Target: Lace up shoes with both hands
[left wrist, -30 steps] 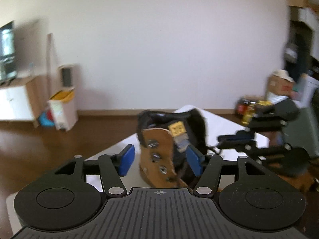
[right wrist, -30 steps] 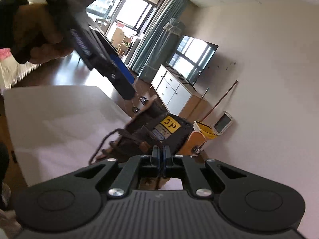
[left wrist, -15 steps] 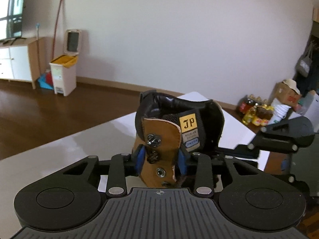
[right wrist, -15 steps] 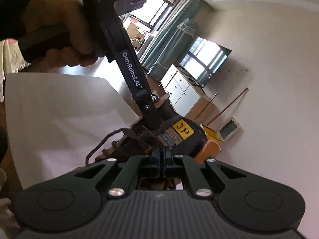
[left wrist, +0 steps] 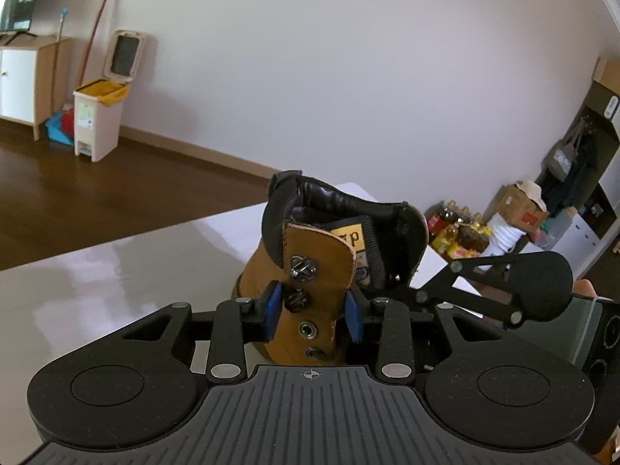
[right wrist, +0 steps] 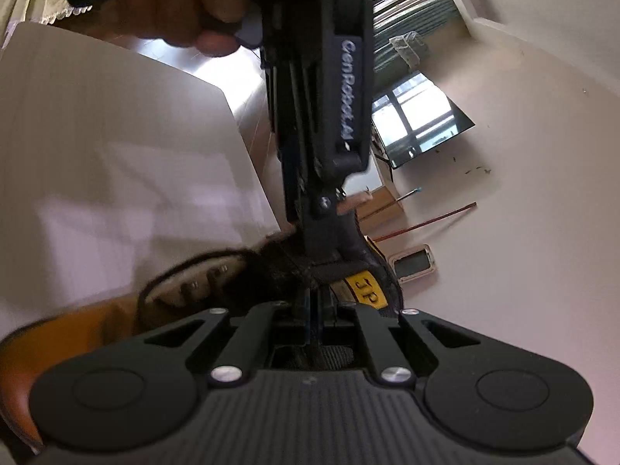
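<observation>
1. The boot (left wrist: 310,267), tan leather with a padded black collar, stands upright on the white table (left wrist: 97,271), near that table's far edge in the left wrist view.
2. My left gripper (left wrist: 312,312) has its jaws part closed on the boot's tan eyelet flap (left wrist: 317,283); the blue pads (left wrist: 273,310) press its two edges, just below the upper lace hook.
3. Four metal fittings run down this flap: two hooks above, two round eyelets below.
4. A yellow label (left wrist: 350,236) marked "JP" sits on the tongue, behind the flap.
5. My right gripper (right wrist: 312,310) has its jaws pressed together. A dark strand appears to run between them, but blur and shadow leave me unsure whether it is the lace (right wrist: 186,267).
6. In the right wrist view the boot lies close under the fingers, its label (right wrist: 366,286) just right of the tips; my left gripper (right wrist: 321,124) descends from the top of the frame onto the boot, with a hand (right wrist: 166,4) wrapped round its handle.
7. In the left wrist view my right gripper (left wrist: 503,283) reaches in from the right, and its tips are hidden behind the boot.
8. Background: a pedal bin (left wrist: 102,116) with a raised lid, a white cabinet (left wrist: 23,77) against the wall, and a dark wooden floor (left wrist: 97,193).
</observation>
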`<move>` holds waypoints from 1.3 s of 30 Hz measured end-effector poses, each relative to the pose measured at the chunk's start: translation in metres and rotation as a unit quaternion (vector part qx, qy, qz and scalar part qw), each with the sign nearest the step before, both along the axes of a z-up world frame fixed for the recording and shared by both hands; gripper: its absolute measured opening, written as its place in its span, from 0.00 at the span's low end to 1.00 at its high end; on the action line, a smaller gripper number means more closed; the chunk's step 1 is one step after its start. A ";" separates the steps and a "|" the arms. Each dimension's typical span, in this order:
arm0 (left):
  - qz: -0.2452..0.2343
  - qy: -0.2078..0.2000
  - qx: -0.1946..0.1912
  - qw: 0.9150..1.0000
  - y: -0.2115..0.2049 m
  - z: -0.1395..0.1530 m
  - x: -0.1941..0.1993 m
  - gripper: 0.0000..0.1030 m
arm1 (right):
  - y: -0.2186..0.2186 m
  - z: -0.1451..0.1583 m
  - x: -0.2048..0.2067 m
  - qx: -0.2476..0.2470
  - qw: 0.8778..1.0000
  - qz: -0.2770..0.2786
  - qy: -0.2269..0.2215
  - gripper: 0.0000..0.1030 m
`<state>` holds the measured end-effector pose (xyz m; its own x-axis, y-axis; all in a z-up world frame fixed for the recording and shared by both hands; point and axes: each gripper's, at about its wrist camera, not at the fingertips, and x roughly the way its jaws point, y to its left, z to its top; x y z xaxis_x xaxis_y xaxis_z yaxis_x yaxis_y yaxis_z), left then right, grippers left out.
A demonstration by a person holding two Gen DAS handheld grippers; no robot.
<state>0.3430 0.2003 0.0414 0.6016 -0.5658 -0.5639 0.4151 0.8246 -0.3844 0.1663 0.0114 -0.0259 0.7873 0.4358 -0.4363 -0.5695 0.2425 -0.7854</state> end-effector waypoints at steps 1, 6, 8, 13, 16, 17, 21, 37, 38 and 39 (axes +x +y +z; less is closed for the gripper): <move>-0.001 -0.001 0.000 1.000 0.001 0.000 0.000 0.36 | 0.001 0.000 0.000 0.004 1.000 -0.001 0.003 0.04; -0.003 -0.004 0.001 1.000 -0.003 0.003 -0.002 0.38 | 0.002 0.000 0.008 0.033 0.999 -0.002 0.035 0.04; -0.003 -0.004 0.000 1.000 -0.003 0.005 -0.002 0.40 | 0.000 0.000 0.011 0.046 0.998 -0.006 0.049 0.04; -0.003 -0.004 -0.001 1.000 -0.003 0.005 -0.002 0.45 | 0.004 -0.002 0.025 0.045 0.997 -0.002 0.063 0.04; -0.008 -0.006 -0.003 1.000 -0.002 0.005 -0.003 0.47 | 0.004 -0.004 0.025 0.039 0.997 0.005 0.065 0.05; -0.013 -0.007 -0.006 1.000 -0.001 0.006 -0.005 0.51 | 0.003 -0.005 0.025 0.039 0.997 0.008 0.066 0.05; -0.026 -0.030 -0.008 0.999 0.011 0.010 -0.019 0.53 | 0.002 -0.006 0.027 0.040 0.997 0.020 0.060 0.05; -0.092 -0.078 0.051 0.991 -0.003 -0.008 -0.022 0.04 | 0.007 0.002 0.024 0.039 0.997 0.028 0.052 0.05; -0.095 -0.077 0.051 0.991 -0.003 -0.008 -0.023 0.02 | 0.007 0.002 0.025 0.042 0.997 0.028 0.052 0.05; -0.093 -0.080 0.052 0.991 -0.002 -0.006 -0.026 0.02 | 0.006 0.002 0.025 0.046 0.997 0.026 0.051 0.05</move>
